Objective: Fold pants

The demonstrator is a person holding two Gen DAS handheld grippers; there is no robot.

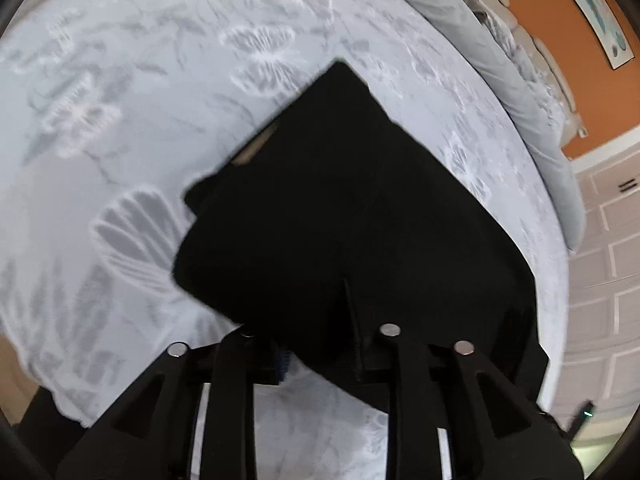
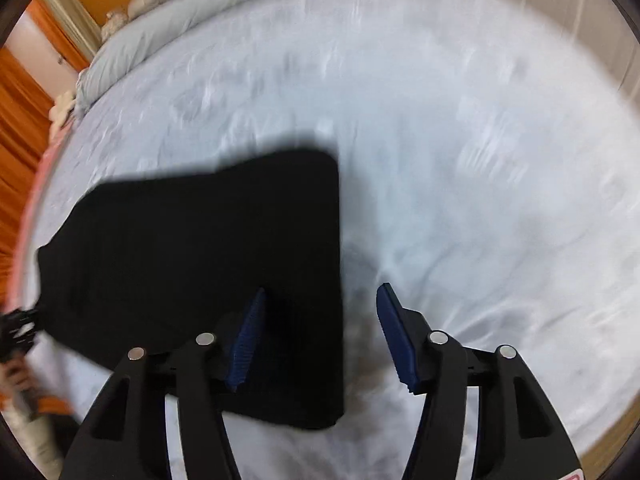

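The black pants (image 1: 340,200) lie folded into a compact slab on the pale patterned bedsheet (image 1: 140,100). My left gripper (image 1: 316,320) hovers over their near edge. Its black fingers blend into the cloth, a blue pad (image 1: 284,362) shows, and the jaws stand a narrow gap apart with no cloth visibly pinched. In the right wrist view the pants (image 2: 200,240) lie flat, and my right gripper (image 2: 322,290) is open above their right edge. One blue pad (image 2: 248,340) is over the cloth, the other (image 2: 394,332) over the sheet (image 2: 480,160). The left gripper (image 2: 16,328) shows at the pants' left corner.
A grey rolled duvet (image 1: 520,100) and pillows run along the far side of the bed, below an orange wall (image 1: 560,40). White panelled doors (image 1: 608,260) stand past the bed's edge. An orange curtain (image 2: 20,120) hangs at the left; a hand (image 2: 16,380) holds the left gripper.
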